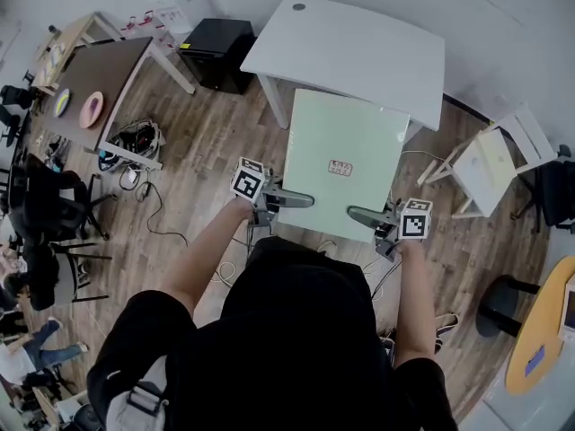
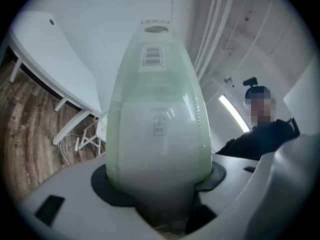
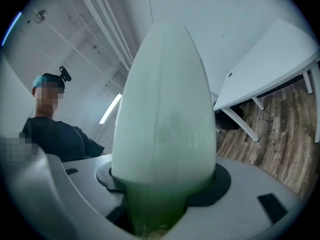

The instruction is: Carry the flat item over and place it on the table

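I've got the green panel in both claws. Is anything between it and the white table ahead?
Nothing visible stands in the way. The white table looks bare on top. The green panel, held by the left claw and right claw, overlaps its near edge in the head view.

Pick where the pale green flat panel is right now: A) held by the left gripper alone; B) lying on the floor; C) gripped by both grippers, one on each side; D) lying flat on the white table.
C: the left gripper and the right gripper each clamp the green panel at its near edge, holding it up.
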